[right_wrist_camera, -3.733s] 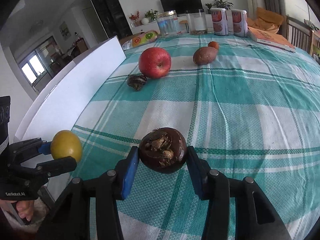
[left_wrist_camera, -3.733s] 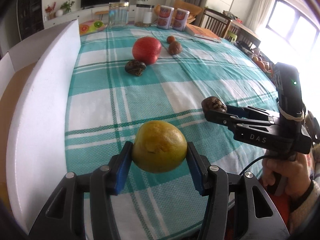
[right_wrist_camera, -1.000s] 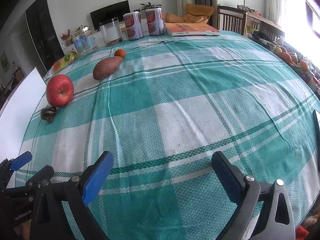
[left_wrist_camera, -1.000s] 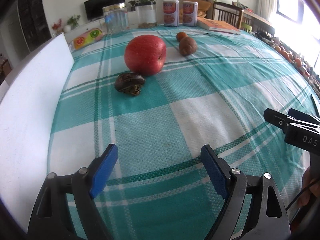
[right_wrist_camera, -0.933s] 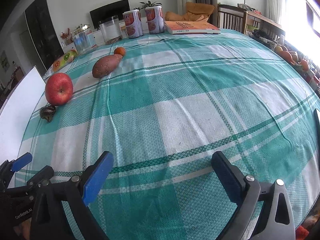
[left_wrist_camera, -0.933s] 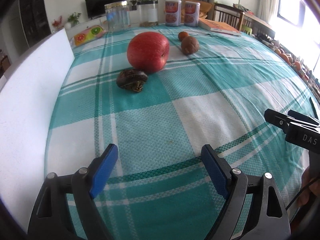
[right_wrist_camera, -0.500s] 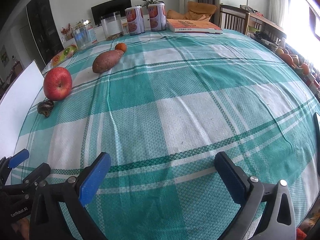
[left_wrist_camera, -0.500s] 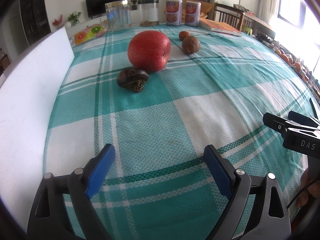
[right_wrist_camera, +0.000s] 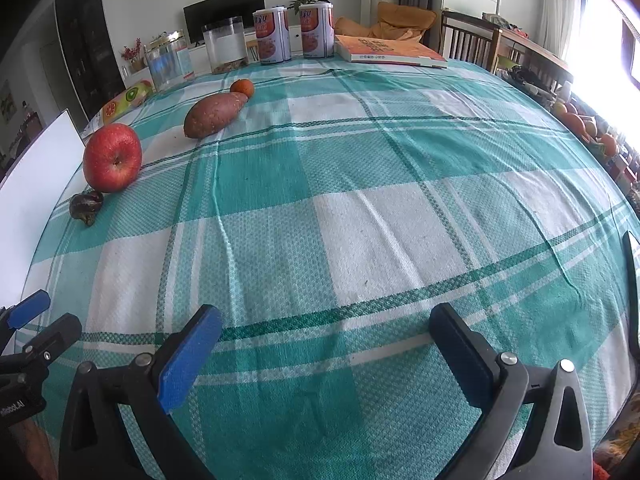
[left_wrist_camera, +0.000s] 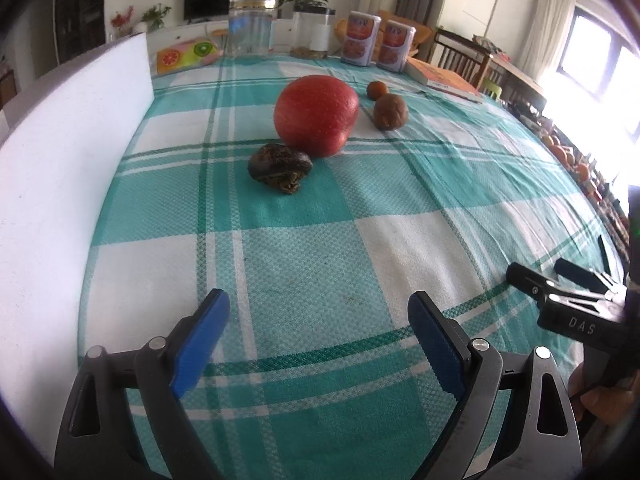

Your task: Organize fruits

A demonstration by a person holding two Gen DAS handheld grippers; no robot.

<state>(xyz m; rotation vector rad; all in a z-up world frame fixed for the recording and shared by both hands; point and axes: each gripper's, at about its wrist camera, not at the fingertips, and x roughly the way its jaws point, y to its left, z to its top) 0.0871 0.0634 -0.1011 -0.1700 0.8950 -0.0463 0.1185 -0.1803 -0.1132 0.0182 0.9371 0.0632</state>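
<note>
A: How are the two hands posed?

B: Both tilt down toward the bench (right_wrist_camera: 360, 220). The left gripper (left_wrist_camera: 318, 324) has its jaws spread wide with only checked cloth between them. The right gripper (right_wrist_camera: 326, 334) is likewise wide apart and carries nothing. In the left wrist view the right gripper shows at the right edge, with part of a hand (left_wrist_camera: 600, 392) under it.

A: And the fruit, counted?

B: Taking the red apple (left_wrist_camera: 316, 114) as the landmark: one apple, one dark wrinkled fruit (left_wrist_camera: 280, 166) just in front of it and nearly touching, one sweet potato (right_wrist_camera: 214, 114) behind and to its right, and one small orange fruit (right_wrist_camera: 242, 87) at the far tip of the sweet potato. All four sit well beyond both grippers.

A: Anything else back there?

B: Beyond the apple, along the far edge: two clear jars (right_wrist_camera: 224, 44), two printed cans (right_wrist_camera: 272, 36), one orange book (right_wrist_camera: 390, 54) and one fruit-printed packet (left_wrist_camera: 186, 52).

A: Edges and room?

B: A white foam board (left_wrist_camera: 60, 160) stands along the bench's edge left of the apple. From the apple toward the grippers and off to its right the cloth lies bare, a few soft creases in it. The right edge curves away toward a bright window.
</note>
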